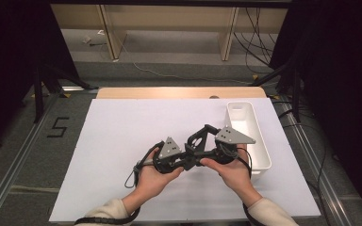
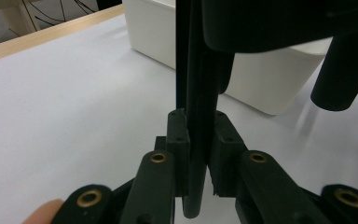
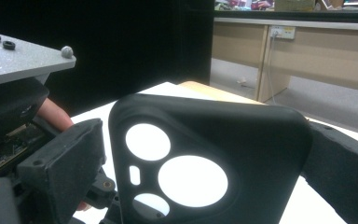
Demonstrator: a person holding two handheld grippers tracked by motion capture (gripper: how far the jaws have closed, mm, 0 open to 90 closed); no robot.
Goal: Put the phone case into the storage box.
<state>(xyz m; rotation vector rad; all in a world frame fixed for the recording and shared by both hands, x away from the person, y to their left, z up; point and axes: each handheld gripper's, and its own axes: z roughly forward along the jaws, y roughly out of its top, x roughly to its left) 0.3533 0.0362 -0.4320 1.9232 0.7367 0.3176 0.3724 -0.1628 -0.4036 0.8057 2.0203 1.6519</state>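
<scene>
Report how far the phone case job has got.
Done: the black phone case is off the table, held between both hand-held grippers. In hand: the left hand-held gripper clamps its edge; the right hand-held gripper has a jaw at each side. Left, probably: placing it in the white bin, which looks empty.

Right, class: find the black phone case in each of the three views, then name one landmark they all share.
High view: the phone case sits just right of centre, low in the picture.
Left gripper view: seen edge-on, a thin upright black strip at centre, between the jaws.
Right gripper view: broadside, lower centre, its camera cut-outs visible.
Shared landmark: the white sheet under it.
</scene>
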